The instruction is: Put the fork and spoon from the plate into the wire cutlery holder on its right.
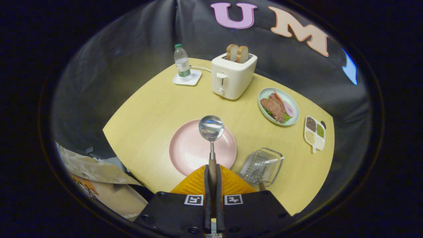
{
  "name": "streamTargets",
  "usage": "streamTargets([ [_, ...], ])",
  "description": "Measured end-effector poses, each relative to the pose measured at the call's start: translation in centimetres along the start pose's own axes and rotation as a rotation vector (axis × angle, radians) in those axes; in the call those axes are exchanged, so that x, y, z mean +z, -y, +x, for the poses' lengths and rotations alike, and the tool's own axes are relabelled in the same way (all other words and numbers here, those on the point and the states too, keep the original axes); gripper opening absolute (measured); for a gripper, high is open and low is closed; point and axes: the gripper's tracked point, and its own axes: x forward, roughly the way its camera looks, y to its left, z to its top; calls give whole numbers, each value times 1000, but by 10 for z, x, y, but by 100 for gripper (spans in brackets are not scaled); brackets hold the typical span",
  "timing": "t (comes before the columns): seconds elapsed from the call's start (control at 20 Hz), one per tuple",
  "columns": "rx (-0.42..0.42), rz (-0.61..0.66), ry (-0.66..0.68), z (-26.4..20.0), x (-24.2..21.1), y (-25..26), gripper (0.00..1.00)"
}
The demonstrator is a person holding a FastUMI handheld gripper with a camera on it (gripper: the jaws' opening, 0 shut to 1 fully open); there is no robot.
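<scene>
Two fingers of the tool (pixel 211 175) were clenched on the handle of the spoon (pixel 211 132), which pointed straight ahead from between them. Its handle was brownish near the fingers, then a slim metal neck led to a round, shiny bowl reflecting light. The spoon was held above the pink plate (pixel 188 152), its bowl over the plate's far rim. Just right of the plate sat the wire cutlery holder (pixel 262 165) on the yellow surface (pixel 155 109), with a brownish handle end showing at its near edge. Beyond stood a white toaster (pixel 233 77) with two bread slices, a water bottle (pixel 182 62) on a coaster, a plate of food (pixel 278 106) and a small divided dish (pixel 315 134).
</scene>
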Motion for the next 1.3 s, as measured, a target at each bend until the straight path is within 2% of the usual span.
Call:
streamTargets([
  [0.45,-39,-51,-122,-18,-22,83,9],
  [0.6,-18,-54,-186,-16,-34,100,9],
  [0.95,33,-152,-354,-1,-62,119,9],
  [1.15,31,-179,-398,13,-64,126,9],
  [1.25,34,-158,-381,18,-57,127,13],
  [1.3,36,-140,-365,20,-54,127,20],
])
